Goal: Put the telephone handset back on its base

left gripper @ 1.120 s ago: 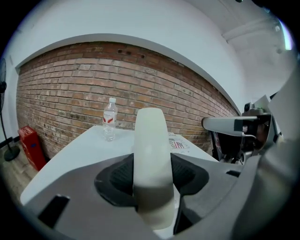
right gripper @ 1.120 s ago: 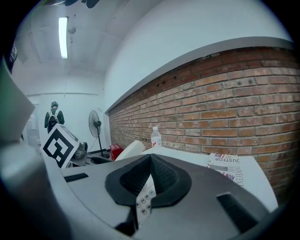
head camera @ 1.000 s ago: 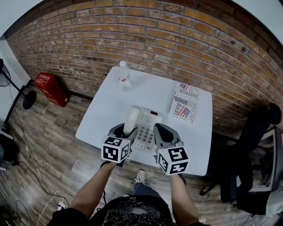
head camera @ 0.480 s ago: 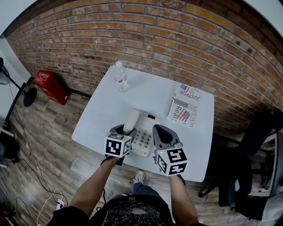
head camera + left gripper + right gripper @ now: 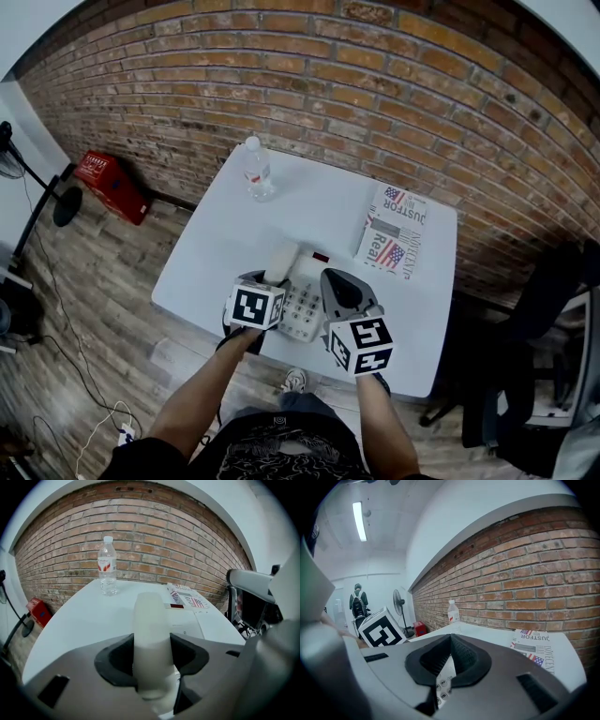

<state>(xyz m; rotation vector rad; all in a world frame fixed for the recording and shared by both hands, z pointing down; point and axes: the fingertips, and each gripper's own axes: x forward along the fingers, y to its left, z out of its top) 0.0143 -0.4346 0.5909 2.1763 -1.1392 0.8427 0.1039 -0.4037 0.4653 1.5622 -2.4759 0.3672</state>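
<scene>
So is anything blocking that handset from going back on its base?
Nothing visible does. The left gripper holds the handset over the telephone base; the right gripper, shut and empty, hovers over its keypad.

The handset (image 5: 151, 634) is coloured cream, the base (image 5: 302, 309) white with grey keys, the bench (image 5: 216, 253) white. The left gripper (image 5: 152, 658) and right gripper (image 5: 451, 663) are finished in grey with black pads and black-and-white square-marked cubes. The wall (image 5: 375, 84) is patterned in red-brown brick; red, white and blue flags are printed on the newspaper (image 5: 394, 230)
</scene>
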